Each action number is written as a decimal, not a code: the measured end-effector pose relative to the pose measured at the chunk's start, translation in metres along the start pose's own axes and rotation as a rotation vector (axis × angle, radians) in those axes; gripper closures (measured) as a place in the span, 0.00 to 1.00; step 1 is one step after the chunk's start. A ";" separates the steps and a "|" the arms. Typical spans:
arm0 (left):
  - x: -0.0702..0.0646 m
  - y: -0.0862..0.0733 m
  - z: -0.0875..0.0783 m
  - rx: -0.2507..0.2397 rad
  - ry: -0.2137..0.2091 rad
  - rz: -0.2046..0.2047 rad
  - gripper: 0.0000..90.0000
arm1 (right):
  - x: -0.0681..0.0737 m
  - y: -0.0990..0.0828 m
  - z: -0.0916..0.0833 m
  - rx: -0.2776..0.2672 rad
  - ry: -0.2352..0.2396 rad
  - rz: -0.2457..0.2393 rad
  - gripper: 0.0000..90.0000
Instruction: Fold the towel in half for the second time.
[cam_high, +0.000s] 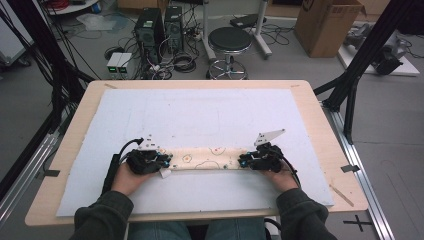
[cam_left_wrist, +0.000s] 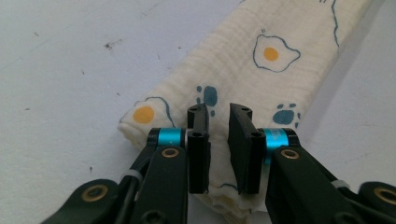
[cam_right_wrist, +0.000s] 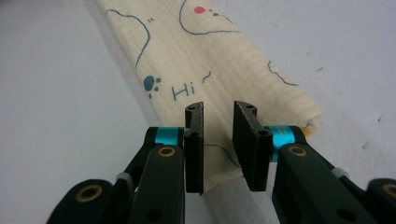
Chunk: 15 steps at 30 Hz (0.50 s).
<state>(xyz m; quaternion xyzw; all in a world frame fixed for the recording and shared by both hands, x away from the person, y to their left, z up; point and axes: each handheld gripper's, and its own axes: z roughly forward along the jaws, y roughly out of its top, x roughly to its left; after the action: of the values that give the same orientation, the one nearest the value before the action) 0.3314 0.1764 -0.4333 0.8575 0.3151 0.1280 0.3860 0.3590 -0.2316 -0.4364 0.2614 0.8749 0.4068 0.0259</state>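
Folded cream muslin cloth with egg prints (cam_high: 205, 158) is laid mid-frame between left tool (cam_high: 161, 161) and right tool (cam_high: 248, 161); both narrowly parted, ends ungripped.

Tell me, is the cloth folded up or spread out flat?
Folded. The cloth lies as a narrow strip on the table, and layered edges show at its end.

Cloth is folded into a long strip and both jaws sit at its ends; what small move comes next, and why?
Probably lift both grippers clear: the left gripper and right gripper stand slightly open over the ends of the folded cloth, pinching nothing, and the strip lies flat on the white mat.
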 end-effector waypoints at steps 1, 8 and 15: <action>0.000 0.000 -0.001 -0.013 -0.002 -0.009 0.82 | 0.001 0.000 0.000 -0.006 0.002 0.005 0.80; 0.009 0.003 -0.014 -0.113 0.001 -0.073 0.74 | -0.001 0.011 -0.009 -0.062 -0.008 0.010 0.75; 0.023 0.006 -0.020 -0.159 0.043 -0.141 0.72 | -0.006 0.024 -0.013 -0.087 -0.044 0.019 0.73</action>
<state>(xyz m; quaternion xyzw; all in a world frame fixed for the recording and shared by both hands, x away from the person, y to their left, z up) 0.3427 0.1999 -0.4162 0.7969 0.3720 0.1435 0.4539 0.3715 -0.2304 -0.4112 0.2772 0.8531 0.4389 0.0526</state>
